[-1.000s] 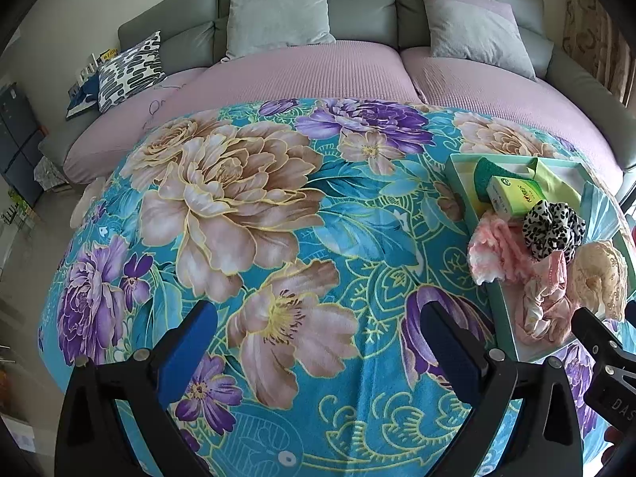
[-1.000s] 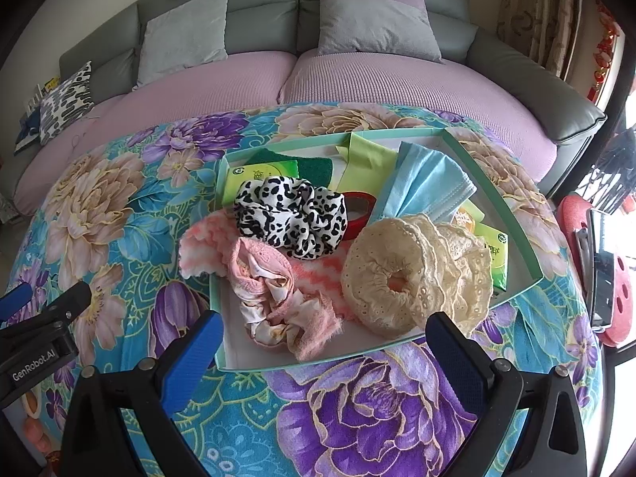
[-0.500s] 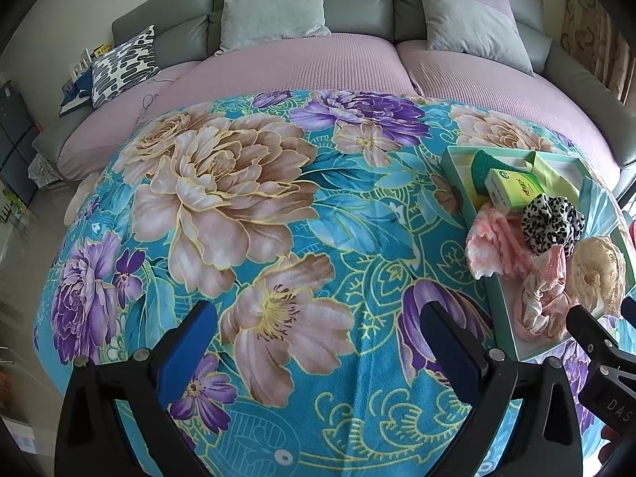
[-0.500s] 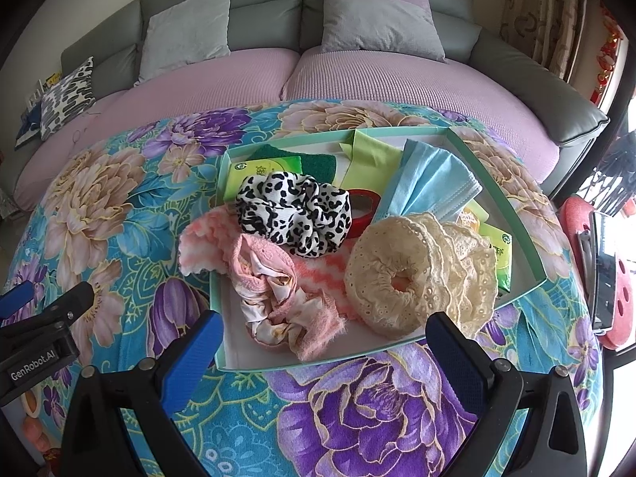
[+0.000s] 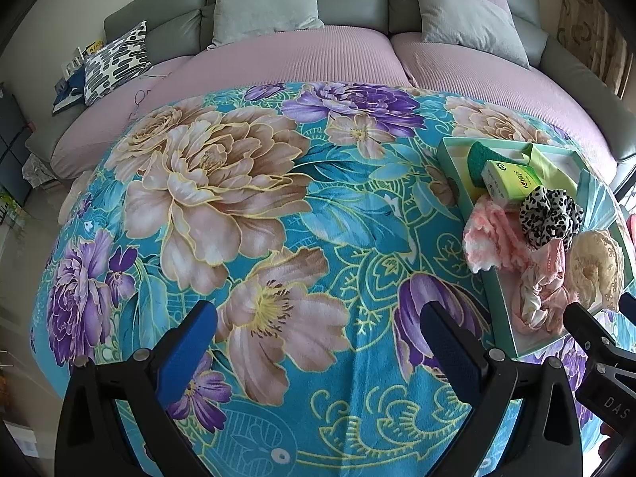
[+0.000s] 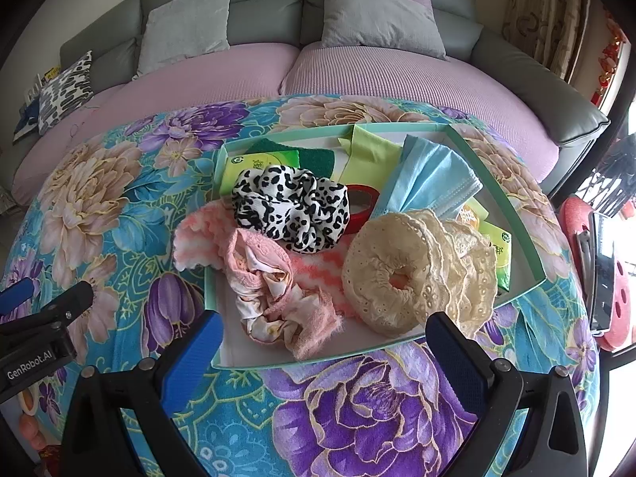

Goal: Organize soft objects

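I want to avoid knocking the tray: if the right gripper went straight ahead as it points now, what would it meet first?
Probably the near rim of the tray, then the pink scrunchie just inside it. The right gripper is open and empty; depth is hard to judge.

Bright, even daylight, prob. from window at right; soft shadows, no harsh glare. Sharp focus centre; heavy fisheye bending + dark vignette at corners.

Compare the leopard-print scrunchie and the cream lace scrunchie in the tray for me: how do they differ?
The leopard-print scrunchie is black-and-white spotted smooth fabric; the cream lace scrunchie is plain beige eyelet lace. The cream one looks bulkier, and its centre hole shows clearly, while the leopard one's is bunched out of sight. The leopard one sits farther back, against the red tape roll; the cream one lies nearer the right gripper. Both rest loose in the teal tray, ungrasped.
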The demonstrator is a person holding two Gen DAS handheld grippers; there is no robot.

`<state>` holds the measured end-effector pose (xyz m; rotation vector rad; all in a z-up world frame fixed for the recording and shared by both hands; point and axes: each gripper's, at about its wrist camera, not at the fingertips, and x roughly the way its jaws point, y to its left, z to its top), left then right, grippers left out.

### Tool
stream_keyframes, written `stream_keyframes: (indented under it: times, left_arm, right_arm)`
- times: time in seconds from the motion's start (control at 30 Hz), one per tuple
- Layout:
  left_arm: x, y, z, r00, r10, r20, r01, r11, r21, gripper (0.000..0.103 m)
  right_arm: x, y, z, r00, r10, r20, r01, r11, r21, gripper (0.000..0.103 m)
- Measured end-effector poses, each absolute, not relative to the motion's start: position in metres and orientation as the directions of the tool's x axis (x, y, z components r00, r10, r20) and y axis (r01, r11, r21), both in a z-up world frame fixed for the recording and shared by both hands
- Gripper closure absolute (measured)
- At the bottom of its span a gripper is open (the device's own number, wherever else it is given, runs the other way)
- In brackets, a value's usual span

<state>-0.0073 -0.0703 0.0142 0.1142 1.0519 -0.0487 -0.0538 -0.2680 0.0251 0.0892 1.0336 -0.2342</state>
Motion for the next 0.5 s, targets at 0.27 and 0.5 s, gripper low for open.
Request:
stream_keyframes:
  times: [0.27,0.5]
  left_arm:
    - [-0.0069,-0.0692,0.0128,0.487,0.01,-0.873,0.092,0.994,0.063,0.001]
    - [-0.0059,-0.0693,0.0109,0.479,0.009,-0.878,0.095,0.994,0.062,0.001]
  right_arm:
    - [-0.054,-0.2673,0.0245,0.485,-0.153,-0.861,0.234,0.971,-0.041,0.0]
    - [-0.0539,-0.2675,0.0236,0.482,-0.153,-0.863,0.233,0.972,-0.042,0.0]
